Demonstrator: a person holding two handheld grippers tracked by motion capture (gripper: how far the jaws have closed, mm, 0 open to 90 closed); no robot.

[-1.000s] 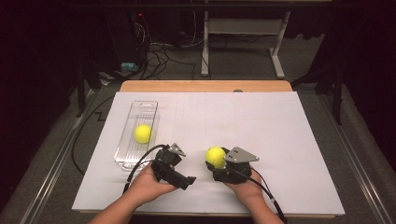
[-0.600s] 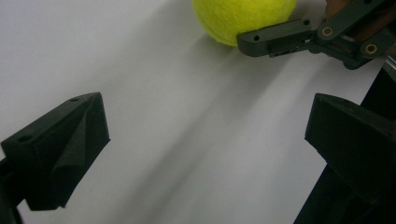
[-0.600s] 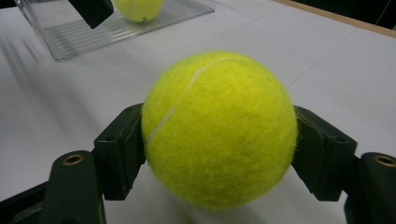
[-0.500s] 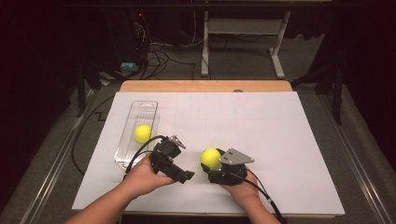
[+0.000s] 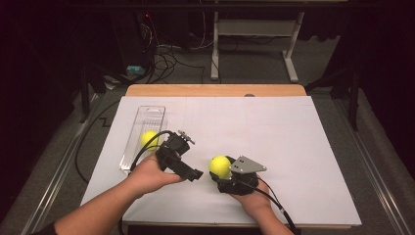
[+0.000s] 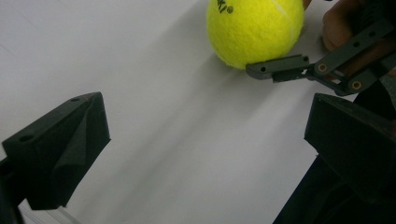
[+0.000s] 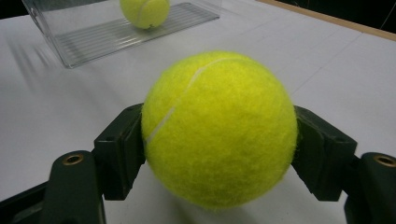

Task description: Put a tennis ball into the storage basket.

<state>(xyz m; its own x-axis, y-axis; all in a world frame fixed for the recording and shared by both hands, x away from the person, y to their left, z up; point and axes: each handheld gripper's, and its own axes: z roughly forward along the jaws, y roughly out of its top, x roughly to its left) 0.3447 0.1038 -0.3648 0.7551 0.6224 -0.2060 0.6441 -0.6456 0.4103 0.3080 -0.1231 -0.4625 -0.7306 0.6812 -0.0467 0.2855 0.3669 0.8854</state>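
We held a tennis ball (image 7: pixel 219 128) in the right gripper (image 5: pixel 226 172), its two black jaws pressed against the ball's sides — a firm clamp, seen plainly in the right gripper view. From the high view this ball sat near the front of the white table (image 5: pixel 293 147), just left of the gripper's grey plate and close to the tabletop; whether it touched the surface we could not tell.

Our left gripper (image 6: pixel 205 140) had its jaws spread wide with nothing between them — only bare white table showed in the gap. It pointed toward the held ball, which appeared beyond its jaws together with one jaw of the other gripper.

A second tennis ball (image 5: pixel 149 138) lay inside the clear plastic tray (image 5: pixel 151 111) at the left of the table, just beyond our left hand (image 5: pixel 147 174).
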